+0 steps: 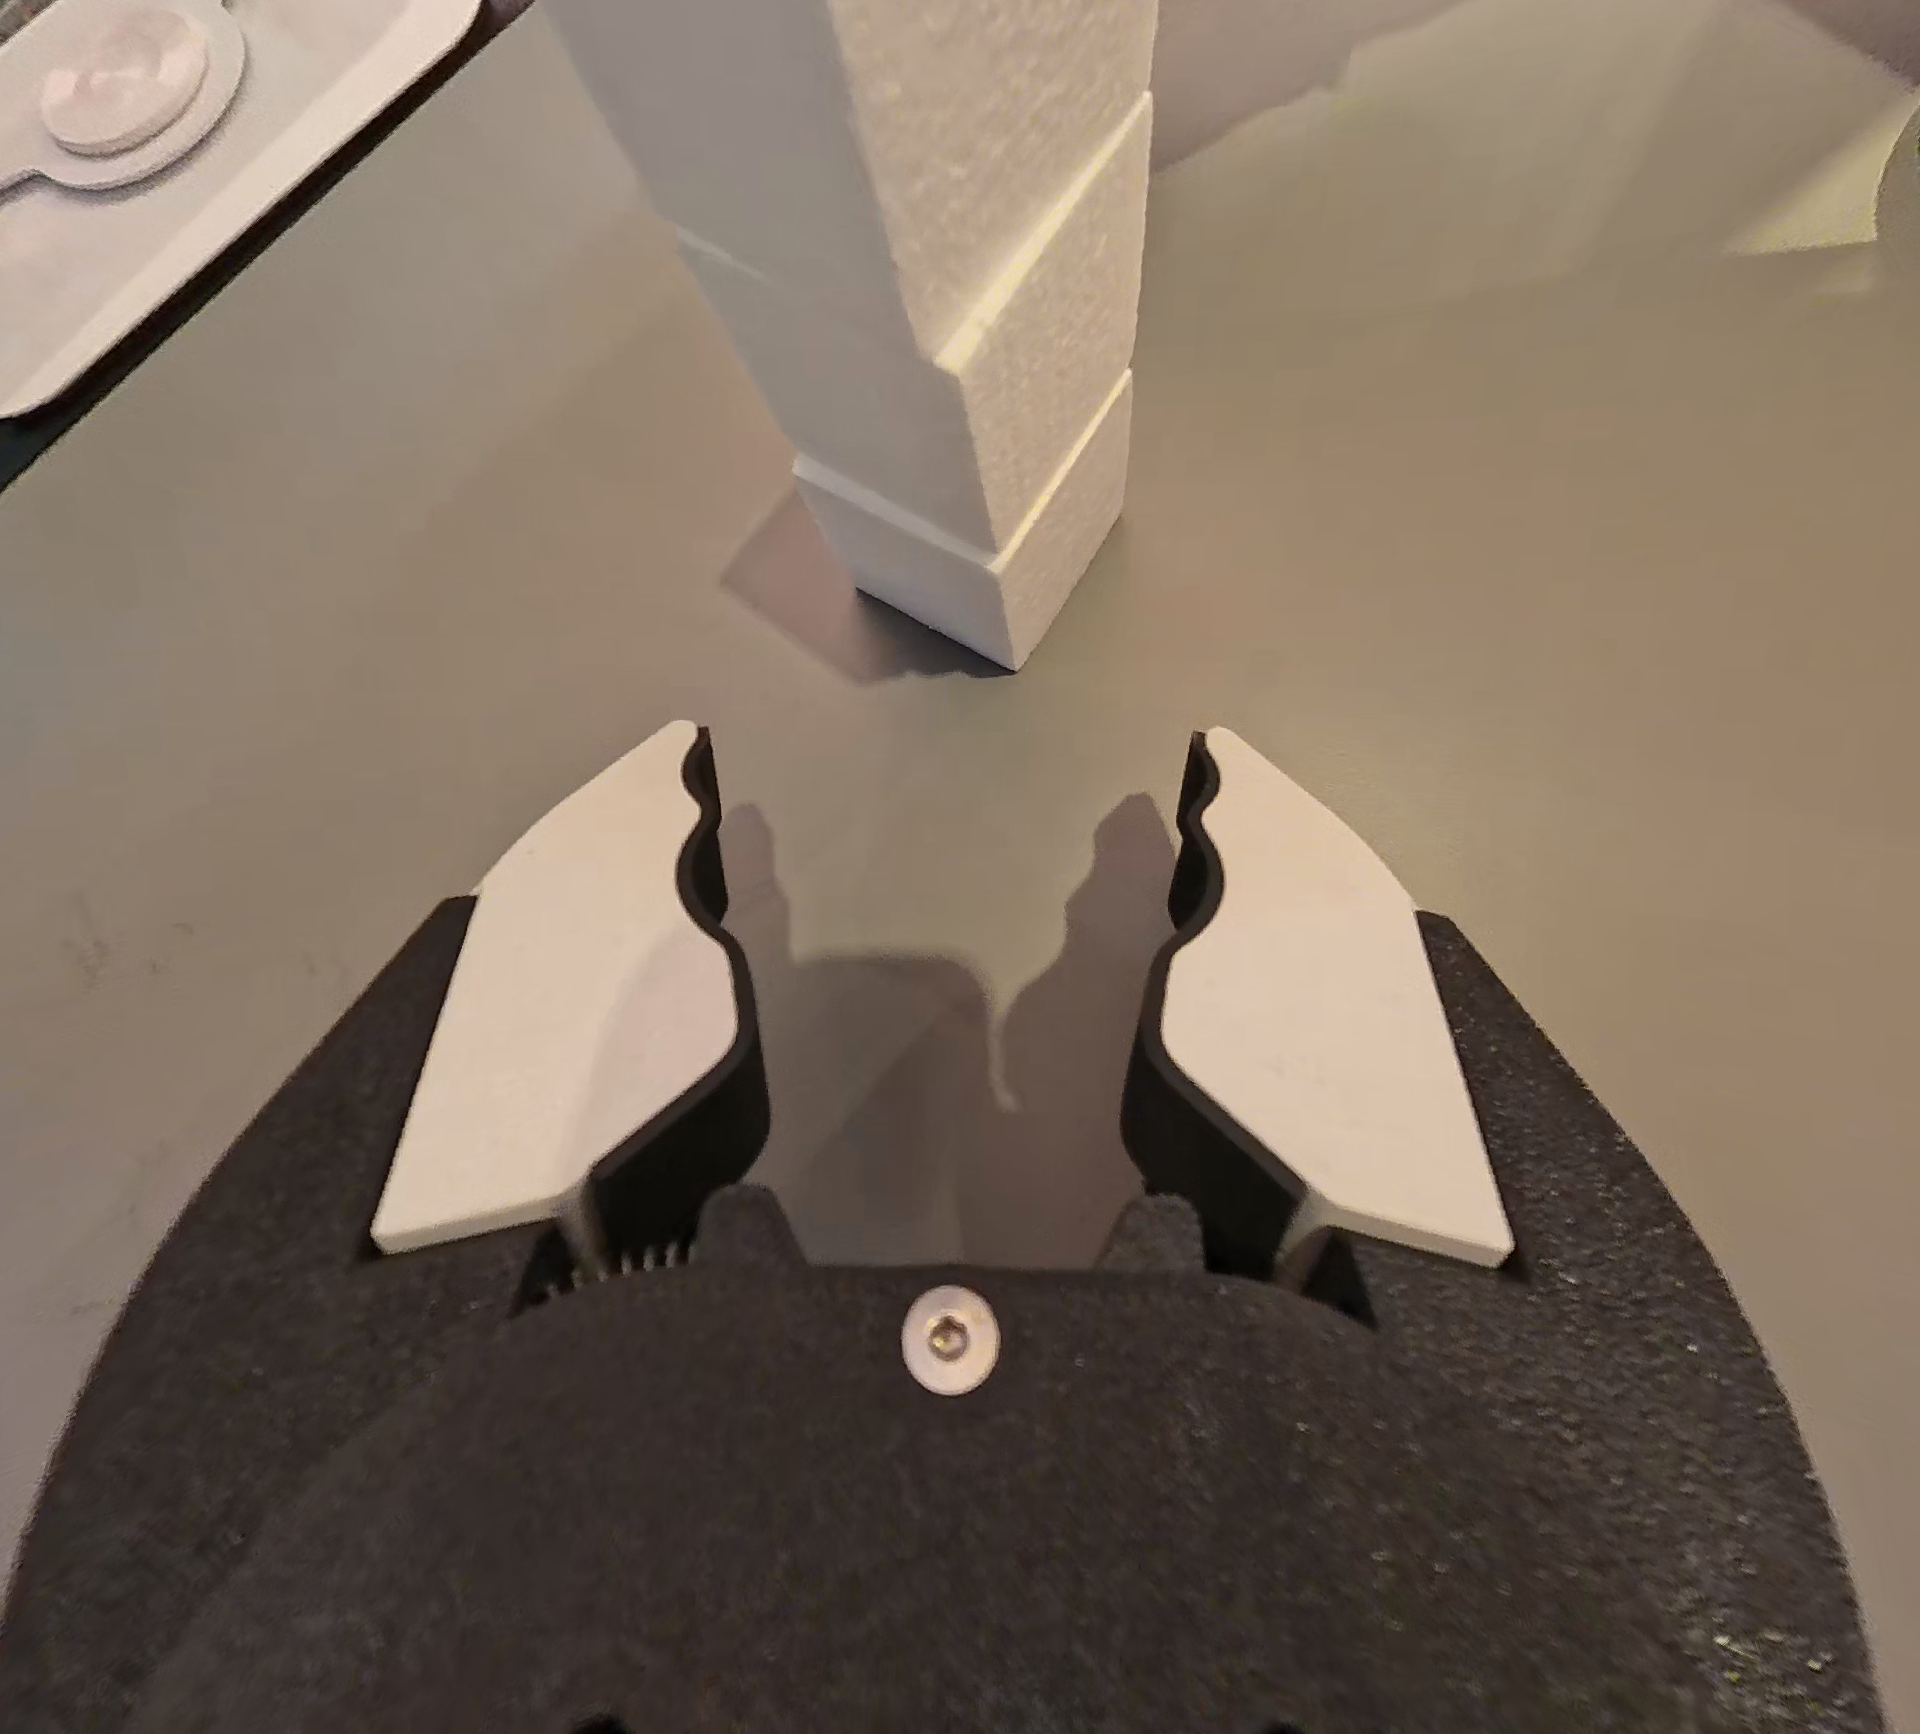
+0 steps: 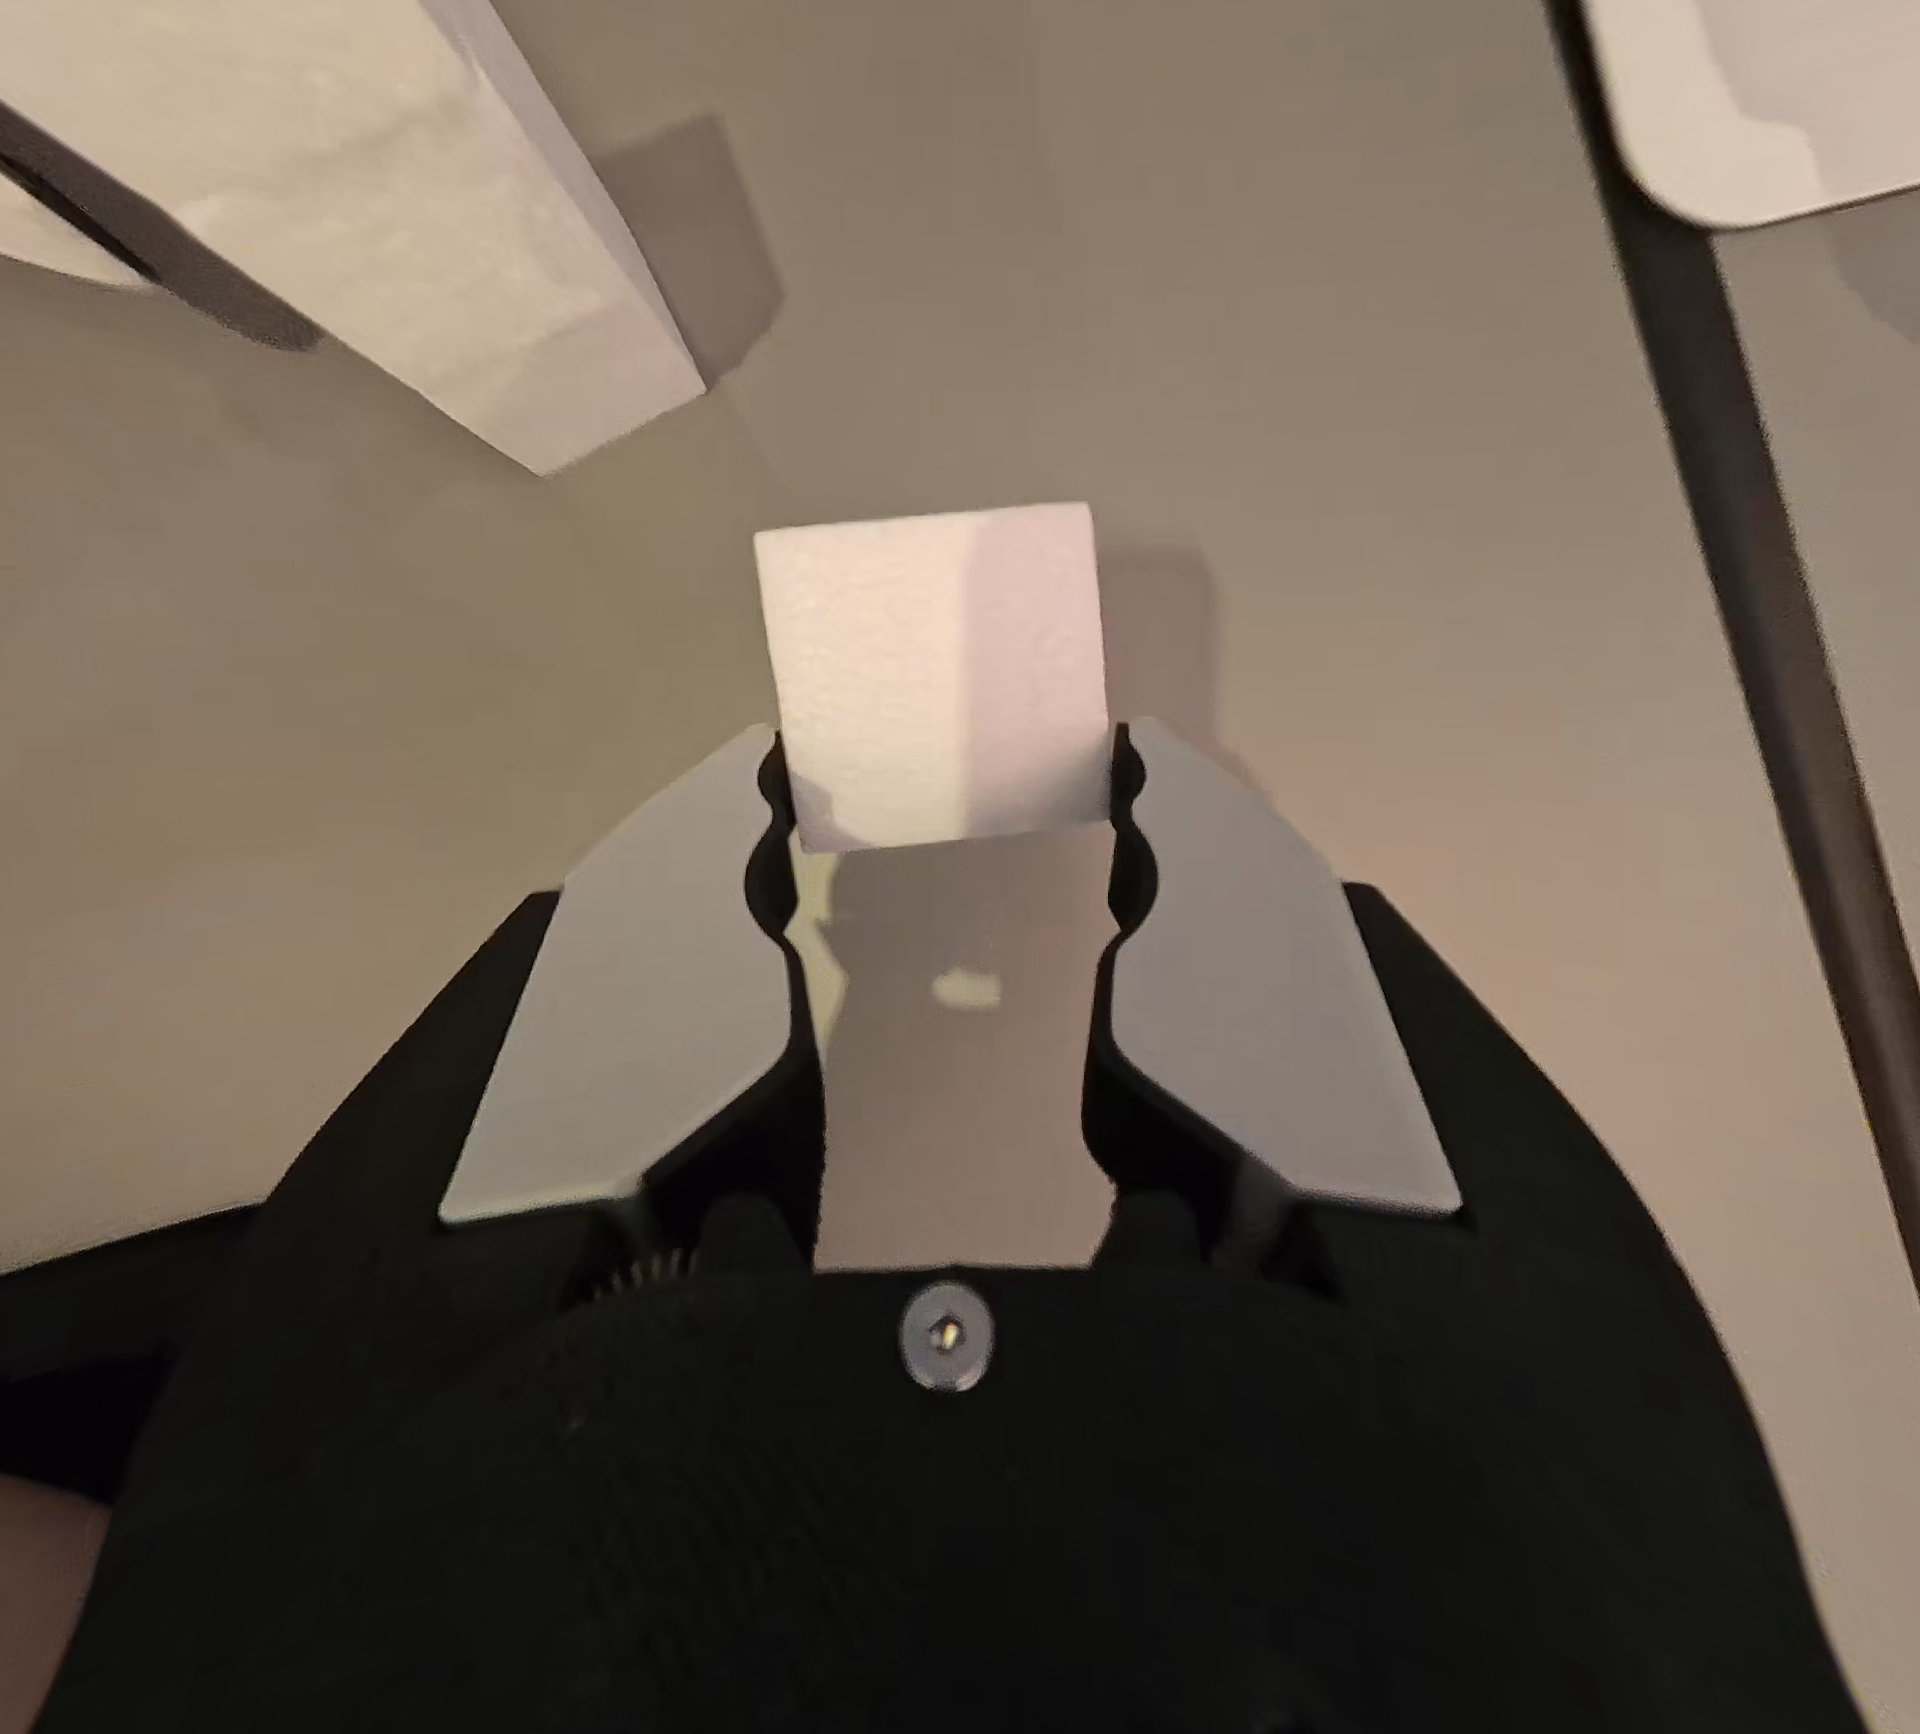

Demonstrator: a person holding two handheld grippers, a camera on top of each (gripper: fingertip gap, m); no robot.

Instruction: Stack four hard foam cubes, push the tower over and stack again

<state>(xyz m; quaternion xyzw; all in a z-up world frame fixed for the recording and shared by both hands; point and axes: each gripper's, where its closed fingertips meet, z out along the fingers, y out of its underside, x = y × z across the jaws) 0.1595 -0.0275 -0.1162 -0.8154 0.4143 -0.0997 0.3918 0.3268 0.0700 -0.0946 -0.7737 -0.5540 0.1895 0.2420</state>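
A tower of white foam cubes (image 1: 925, 250) stands on the grey table (image 1: 1455, 645). Three cubes show and its top runs out of the frame. My left gripper (image 1: 951, 749) is open and empty, just in front of the tower's base and apart from it. My right gripper (image 2: 948, 739) is shut on a single white foam cube (image 2: 914, 666), held at the fingertips. I cannot tell whether this cube touches the table. The tower also shows in the right wrist view (image 2: 343, 157), leaning across the upper left, away from the held cube.
A white moulded tray (image 1: 312, 74) with a round disc lies at the far left, past the table's dark edge. It also shows in the right wrist view (image 2: 1766, 22), beyond the dark edge strip (image 2: 1704, 437). A dark blurred shape (image 2: 135, 240) sits beside the tower. Tip to tip, the grippers are about 20 cm apart.
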